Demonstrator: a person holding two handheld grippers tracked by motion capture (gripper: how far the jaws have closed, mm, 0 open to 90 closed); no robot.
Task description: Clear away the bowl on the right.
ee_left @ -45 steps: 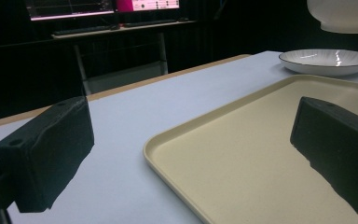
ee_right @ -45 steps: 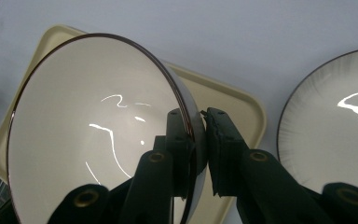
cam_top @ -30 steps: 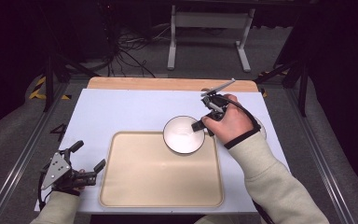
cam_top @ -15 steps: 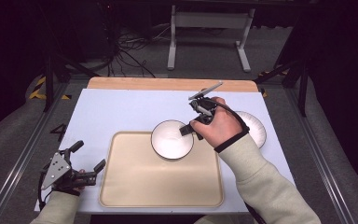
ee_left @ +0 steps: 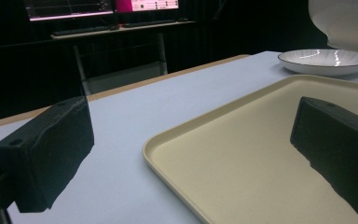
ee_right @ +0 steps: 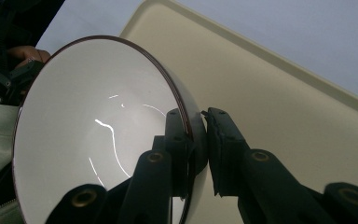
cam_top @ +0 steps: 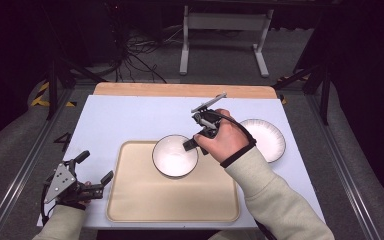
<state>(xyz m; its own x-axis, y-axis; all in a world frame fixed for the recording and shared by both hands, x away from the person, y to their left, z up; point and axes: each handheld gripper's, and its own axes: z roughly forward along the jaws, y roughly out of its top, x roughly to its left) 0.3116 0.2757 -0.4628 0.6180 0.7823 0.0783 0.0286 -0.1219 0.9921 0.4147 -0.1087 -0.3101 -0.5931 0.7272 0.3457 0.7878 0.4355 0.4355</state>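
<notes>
White-topped table (cam_top: 130, 120), beige tray (cam_top: 172, 200), white plate (cam_top: 265, 140)

The table (cam_top: 130, 120) is lit evenly from above in the high view, with soft shadows cast and the surroundings left near black; the frame is rendered soft, at low resolution. Thin curved glare streaks are seen inside the bowl (ee_right: 98, 135) in the right gripper view, and a highlight is caught on the plate (ee_left: 326, 60) rim in the left gripper view. The nearest jaws are shown dark and slightly out of focus.
</notes>
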